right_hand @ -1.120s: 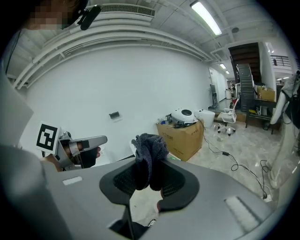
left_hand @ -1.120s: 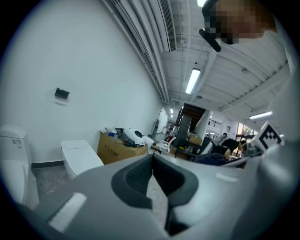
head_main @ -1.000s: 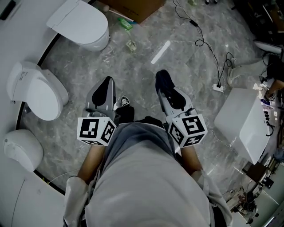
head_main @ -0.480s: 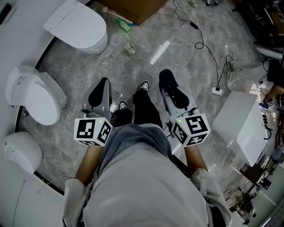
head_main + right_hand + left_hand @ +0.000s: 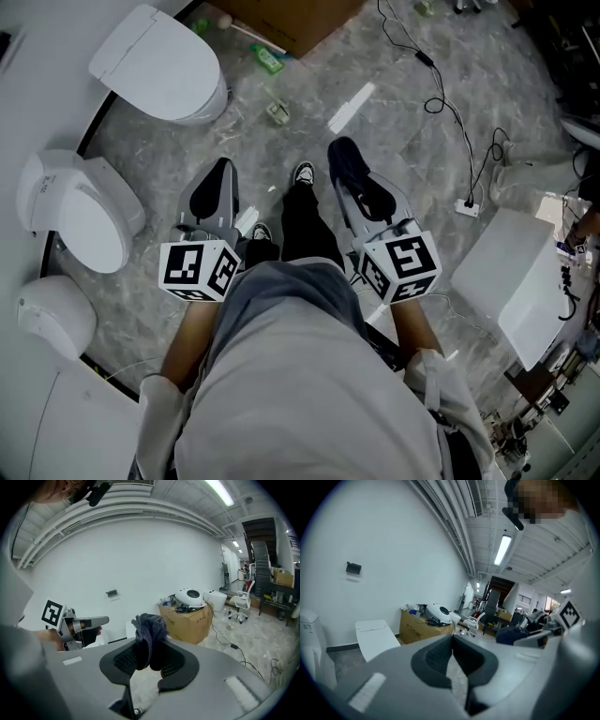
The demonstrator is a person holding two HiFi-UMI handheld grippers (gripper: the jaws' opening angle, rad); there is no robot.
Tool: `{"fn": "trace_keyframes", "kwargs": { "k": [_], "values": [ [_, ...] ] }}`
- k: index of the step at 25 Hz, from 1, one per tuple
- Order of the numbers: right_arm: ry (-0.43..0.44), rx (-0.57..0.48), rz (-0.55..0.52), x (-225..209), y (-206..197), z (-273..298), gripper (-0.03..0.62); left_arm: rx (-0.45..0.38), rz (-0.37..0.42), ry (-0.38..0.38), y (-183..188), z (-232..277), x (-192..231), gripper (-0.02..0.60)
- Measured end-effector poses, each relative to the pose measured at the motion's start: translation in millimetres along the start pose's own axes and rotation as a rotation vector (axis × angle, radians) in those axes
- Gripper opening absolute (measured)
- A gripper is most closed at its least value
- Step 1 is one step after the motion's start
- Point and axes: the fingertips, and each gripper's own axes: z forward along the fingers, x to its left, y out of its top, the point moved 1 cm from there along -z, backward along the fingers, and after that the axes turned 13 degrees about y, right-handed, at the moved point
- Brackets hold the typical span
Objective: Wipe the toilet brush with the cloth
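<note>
right gripper (image 5: 149,662) was pinched shut on the bunched cloth (image 5: 150,626), judged soft, light and limp, best held by its gathered fold; left gripper (image 5: 452,656) closed, empty.

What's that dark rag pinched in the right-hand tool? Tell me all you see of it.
The cloth is dark grey-blue, towel-like fabric, bunched into a crumpled wad. The right gripper has its jaws shut on the lower part, and the loose end sticks out past the tips. Nothing else touches it.
</note>
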Motion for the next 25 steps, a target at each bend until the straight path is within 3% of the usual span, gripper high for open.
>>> {"fn": "trace_keyframes", "kwargs": {
  "k": [7,14,19,25],
  "values": [
    [0.065,0.025,0.026,-81.0,21.9,41.7,0.094,0.048,0.004,0.044,1.6,81.8,-30.4,0.000],
    [0.130,0.058,0.061,-134.5,21.0,84.2,0.094,0.083,0.011,0.102,-10.5,144.7,-35.6,0.000],
    [0.143,0.090,0.071,-155.6,4.1,117.0,0.094,0.114,-0.002,0.130,-37.2,177.9,-18.9,0.000],
    [0.116,0.089,0.091,-187.1,-33.5,160.0,0.092,0.161,0.021,0.123,-94.9,224.7,5.7,0.000]
  ]
}}
